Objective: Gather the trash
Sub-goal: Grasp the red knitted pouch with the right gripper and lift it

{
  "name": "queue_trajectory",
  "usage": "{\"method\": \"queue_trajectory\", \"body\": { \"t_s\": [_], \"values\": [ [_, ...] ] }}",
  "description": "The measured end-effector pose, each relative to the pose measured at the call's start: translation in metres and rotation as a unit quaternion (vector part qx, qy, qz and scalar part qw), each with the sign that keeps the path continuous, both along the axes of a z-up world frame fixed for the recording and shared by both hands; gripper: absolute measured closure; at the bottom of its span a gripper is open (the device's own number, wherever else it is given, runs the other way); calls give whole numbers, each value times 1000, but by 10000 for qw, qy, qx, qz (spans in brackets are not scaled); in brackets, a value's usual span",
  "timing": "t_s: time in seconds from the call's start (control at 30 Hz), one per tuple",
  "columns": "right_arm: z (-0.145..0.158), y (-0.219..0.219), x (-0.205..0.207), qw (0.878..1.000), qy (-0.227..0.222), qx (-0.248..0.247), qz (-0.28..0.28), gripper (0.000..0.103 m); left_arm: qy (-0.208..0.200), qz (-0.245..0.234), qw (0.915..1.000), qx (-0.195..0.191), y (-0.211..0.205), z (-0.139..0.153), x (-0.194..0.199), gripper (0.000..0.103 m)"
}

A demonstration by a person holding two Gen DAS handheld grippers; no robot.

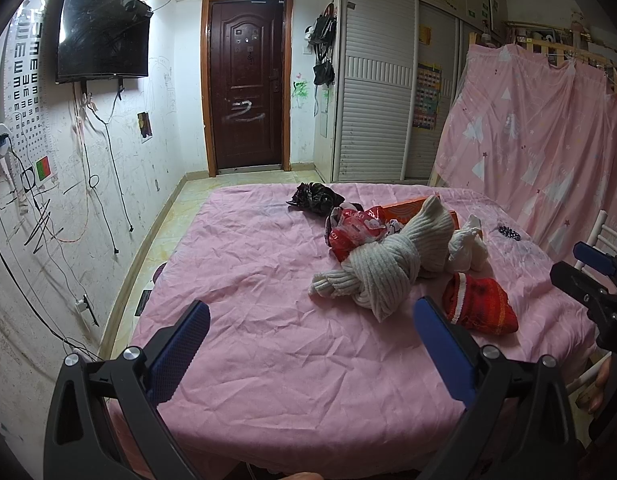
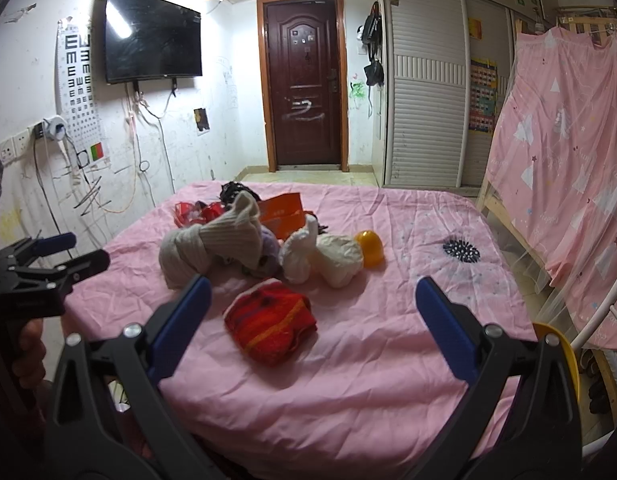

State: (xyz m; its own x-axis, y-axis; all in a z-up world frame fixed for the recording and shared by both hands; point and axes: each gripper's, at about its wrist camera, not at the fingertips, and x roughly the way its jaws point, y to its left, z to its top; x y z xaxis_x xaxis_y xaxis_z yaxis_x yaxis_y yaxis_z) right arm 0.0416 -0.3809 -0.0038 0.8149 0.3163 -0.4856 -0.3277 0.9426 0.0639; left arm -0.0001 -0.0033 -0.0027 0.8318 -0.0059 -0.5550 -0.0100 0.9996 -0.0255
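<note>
A pile lies on the pink bed point(image 1: 248, 264): a black plastic bag point(image 1: 314, 197), a red and white wrapper point(image 1: 354, 232), an orange box point(image 1: 412, 210), a knotted beige knit cloth point(image 1: 382, 268), white socks point(image 2: 328, 254), a red striped cloth point(image 2: 270, 322) and a yellow plastic shell point(image 2: 370, 248). My left gripper point(image 1: 310, 350) is open and empty over the near bed edge, left of the pile. My right gripper point(image 2: 314, 318) is open and empty, its fingers either side of the red striped cloth but short of it.
A black hairbrush head point(image 2: 461, 251) lies on the bed to the right. A pink curtain point(image 2: 564, 168) hangs over a wooden frame on the right. A wall with a TV point(image 1: 102, 32) and loose cables is on the left. A brown door point(image 1: 248, 84) is at the back.
</note>
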Motion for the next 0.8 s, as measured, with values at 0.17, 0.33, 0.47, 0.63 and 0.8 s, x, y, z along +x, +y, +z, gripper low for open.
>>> {"method": "queue_trajectory", "body": {
  "t_s": [0.17,0.33,0.47,0.63,0.8],
  "values": [
    [1,-2,2,9998,70,148,94,5,56,-72,9999,-88,0,0,2,8],
    [-8,-3,15,9981,438,352,272,5,212,-36,9996,-196,3,-4,20,8],
    [-16,-7,24,9936,780,662,488,5,372,-98,9989,-258,4,-11,36,8],
    [-26,0,28,9902,965,628,788,5,319,-547,9979,-142,-14,-10,48,9],
    [-35,13,31,9889,1047,289,1011,5,415,-833,9957,-35,-32,-15,68,12]
  ]
}}
